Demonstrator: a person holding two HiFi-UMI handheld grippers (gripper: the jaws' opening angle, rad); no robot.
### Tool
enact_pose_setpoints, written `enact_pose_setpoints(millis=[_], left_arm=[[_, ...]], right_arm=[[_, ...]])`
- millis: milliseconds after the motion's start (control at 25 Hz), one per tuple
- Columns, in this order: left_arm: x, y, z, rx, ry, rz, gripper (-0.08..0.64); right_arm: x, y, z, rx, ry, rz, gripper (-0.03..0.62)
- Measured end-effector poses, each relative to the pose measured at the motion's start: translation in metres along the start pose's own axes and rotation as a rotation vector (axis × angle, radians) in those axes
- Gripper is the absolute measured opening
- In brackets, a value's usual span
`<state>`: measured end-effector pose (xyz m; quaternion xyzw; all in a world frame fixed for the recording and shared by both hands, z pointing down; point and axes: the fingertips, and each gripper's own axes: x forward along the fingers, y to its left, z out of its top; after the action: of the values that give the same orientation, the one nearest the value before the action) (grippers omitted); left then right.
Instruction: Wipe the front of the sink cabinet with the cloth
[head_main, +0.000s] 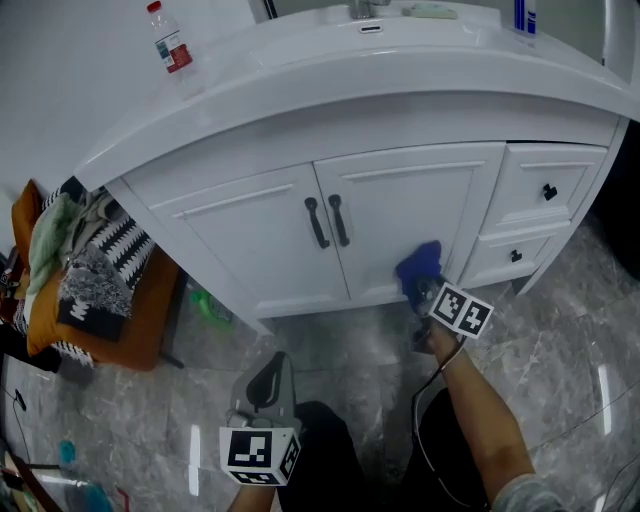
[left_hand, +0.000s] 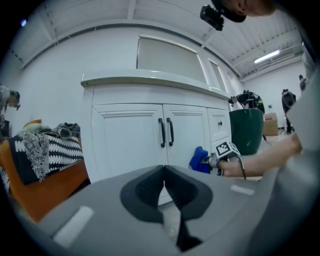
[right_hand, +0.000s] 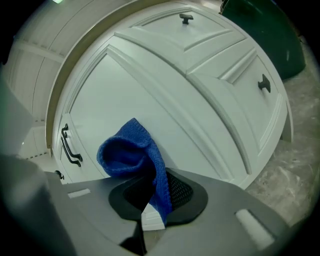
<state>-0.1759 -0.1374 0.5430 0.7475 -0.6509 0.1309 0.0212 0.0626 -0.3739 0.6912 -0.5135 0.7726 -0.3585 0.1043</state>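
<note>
Left claw (left_hand: 164, 175) closed; right claw (right_hand: 155, 186) pinches blue cloth (right_hand: 127, 150) against cabinet door (head_main: 400, 215).

Grey marbled floor tiles (head_main: 560, 340) gleam with pale reflections. A plain white wall (head_main: 60, 70) rises at the left, where an orange seat (head_main: 140, 335) carries a heap of black-and-white patterned clothes (head_main: 105, 260). A dark green bin (left_hand: 246, 131) stands at the right. 1 strip light (left_hand: 266, 56) glows on the ribbed white ceiling (left_hand: 150, 12).

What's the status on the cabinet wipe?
Right gripper shut on blue cloth, cloth low against right door. Left gripper shut, empty, held back. Nothing in the way.
</note>
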Motion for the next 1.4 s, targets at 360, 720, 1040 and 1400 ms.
enact_pose_setpoints(millis=[360,720,1040,1400], left_arm=[[-0.017,0.034,-0.006,-0.033,-0.016,0.047,0.011],[-0.032,0.063,-0.014,-0.061,-0.022,0.09,0.012],[-0.045,0.09,-0.024,-0.095,-0.018,0.135,0.012],[-0.049,0.108,-0.032,-0.121,-0.02,0.156,0.012]], right_arm=[[0.019,0.031,-0.041,0.024,0.044,-0.003,0.051],[0.034,0.056,-0.073,0.003,0.077,-0.029,0.049],[0.032,0.062,-0.075,0.024,0.011,-0.112,0.048],[0.05,0.142,-0.109,-0.165,0.069,0.054,0.049]])
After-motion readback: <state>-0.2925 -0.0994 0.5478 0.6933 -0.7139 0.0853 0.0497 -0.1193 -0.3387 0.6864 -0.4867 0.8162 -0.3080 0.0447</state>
